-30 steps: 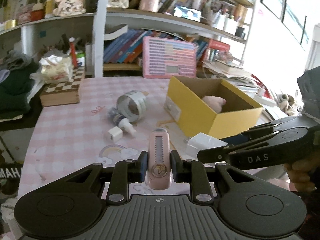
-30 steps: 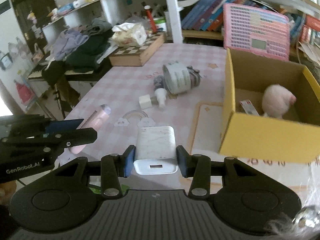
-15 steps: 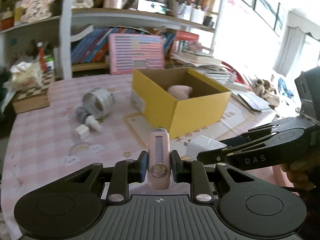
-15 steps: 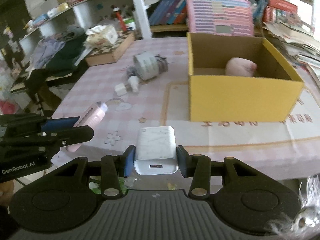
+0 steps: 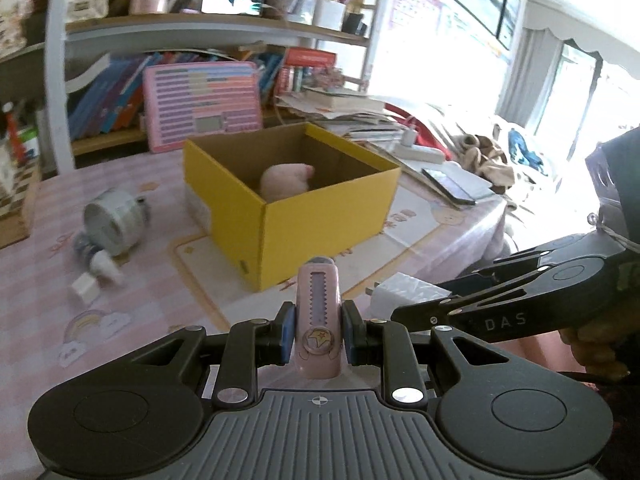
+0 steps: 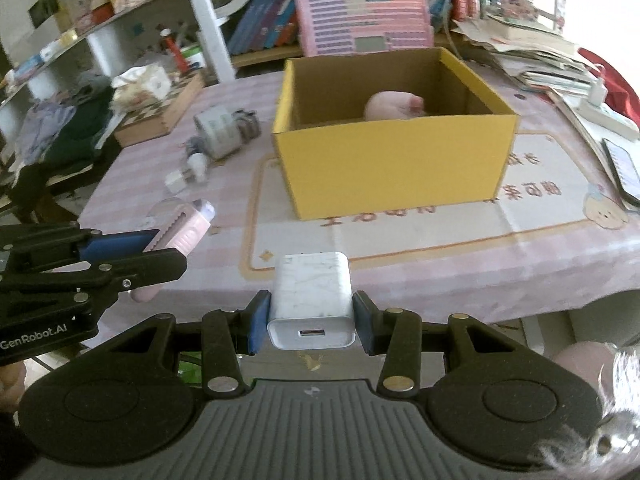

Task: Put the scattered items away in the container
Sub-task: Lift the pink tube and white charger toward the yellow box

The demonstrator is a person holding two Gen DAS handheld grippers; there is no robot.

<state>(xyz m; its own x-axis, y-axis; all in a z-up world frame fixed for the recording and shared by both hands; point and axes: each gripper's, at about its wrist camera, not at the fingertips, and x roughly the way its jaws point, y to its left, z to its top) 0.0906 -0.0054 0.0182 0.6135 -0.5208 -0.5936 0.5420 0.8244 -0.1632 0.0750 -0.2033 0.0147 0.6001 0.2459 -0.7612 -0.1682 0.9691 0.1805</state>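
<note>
Left gripper [image 5: 316, 334] pinching one pink ridged plastic utility knife [image 5: 319, 312], right gripper [image 6: 311, 316] clamped on one white square charger block [image 6: 311, 300], both short of one yellow cardboard box [image 6: 394, 160] holding one pink plush toy [image 6: 394, 105], left view alone showing a sunlit window [image 5: 580, 80], right view alone a clothes pile [image 6: 52, 128].

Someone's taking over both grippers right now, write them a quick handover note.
Left gripper: shut on the pink utility knife, held short of the box.
Right gripper: shut on the white charger, also in front of the box.
Yellow box: open on the table, pink plush toy already inside.
Left: drop both held items in, then collect the tape roll, the small white plug and the bits beside them.
</note>
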